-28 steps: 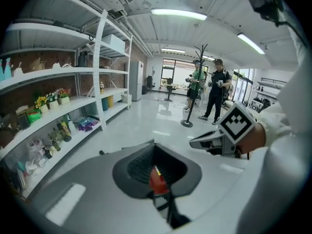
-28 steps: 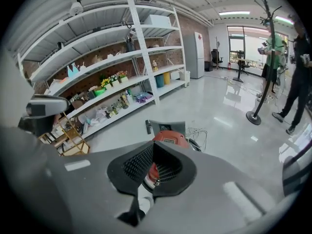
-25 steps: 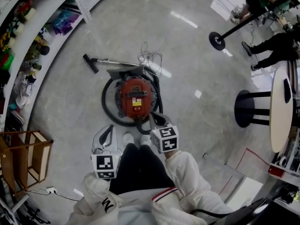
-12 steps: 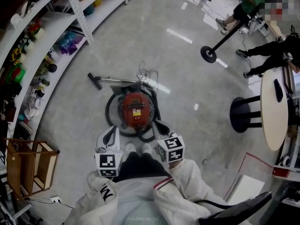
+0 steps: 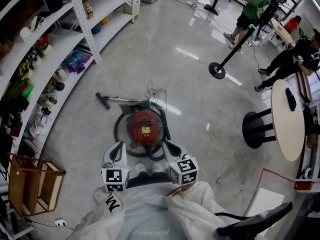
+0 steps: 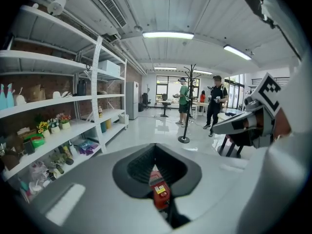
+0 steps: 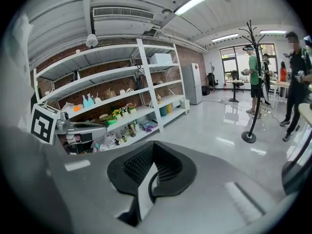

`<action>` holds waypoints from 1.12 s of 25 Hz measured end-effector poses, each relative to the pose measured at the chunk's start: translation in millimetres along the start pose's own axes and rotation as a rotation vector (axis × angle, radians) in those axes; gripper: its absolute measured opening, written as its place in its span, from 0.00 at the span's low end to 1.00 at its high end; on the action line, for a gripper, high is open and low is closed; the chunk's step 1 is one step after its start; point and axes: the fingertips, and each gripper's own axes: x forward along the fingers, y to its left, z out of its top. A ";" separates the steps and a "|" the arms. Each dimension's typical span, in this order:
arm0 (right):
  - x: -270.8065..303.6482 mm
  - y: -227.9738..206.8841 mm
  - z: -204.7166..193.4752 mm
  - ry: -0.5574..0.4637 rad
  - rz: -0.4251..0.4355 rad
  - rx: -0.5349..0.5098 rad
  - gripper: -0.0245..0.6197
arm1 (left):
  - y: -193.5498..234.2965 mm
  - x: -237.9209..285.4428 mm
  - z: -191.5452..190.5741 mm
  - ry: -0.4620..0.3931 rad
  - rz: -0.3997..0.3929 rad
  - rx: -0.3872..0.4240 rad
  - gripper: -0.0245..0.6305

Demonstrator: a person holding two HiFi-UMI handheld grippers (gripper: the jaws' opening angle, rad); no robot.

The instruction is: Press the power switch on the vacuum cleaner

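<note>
The red vacuum cleaner (image 5: 145,127) sits on the floor at 12 o'clock, right by the person's shoes. Its switch is too small to see, so a poke could miss it. The black hose (image 5: 119,134) loops around it and might trip a foot. The left gripper (image 5: 116,146) and right gripper (image 5: 169,145) are pinched nearly together, holding nothing. Shelves (image 5: 60,34) stand at 9 o'clock and a round table (image 5: 285,119) at 3 o'clock. Between them is lots of floor.
</note>
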 end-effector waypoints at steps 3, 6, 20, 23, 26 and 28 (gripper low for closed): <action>-6.8 1.9 7.4 -0.016 -0.006 -0.006 0.04 | -1.1 -3.2 5.6 -0.013 -0.008 0.010 0.04; -8.5 3.0 12.3 -0.033 -0.014 -0.008 0.04 | -1.3 -5.6 8.4 -0.020 -0.013 0.009 0.04; -23.4 14.0 7.1 -0.036 -0.049 -0.029 0.04 | -10.5 -7.4 -4.1 -0.015 -0.071 0.030 0.04; -28.0 16.8 5.8 -0.042 -0.037 -0.038 0.04 | -13.4 -10.3 -1.7 -0.032 -0.064 0.036 0.04; -31.6 17.9 7.0 -0.052 -0.032 -0.047 0.04 | -15.1 -14.7 -0.3 -0.037 -0.053 0.037 0.04; -35.3 19.5 5.4 -0.058 -0.023 -0.044 0.04 | -17.3 -19.3 0.2 -0.037 -0.046 0.044 0.04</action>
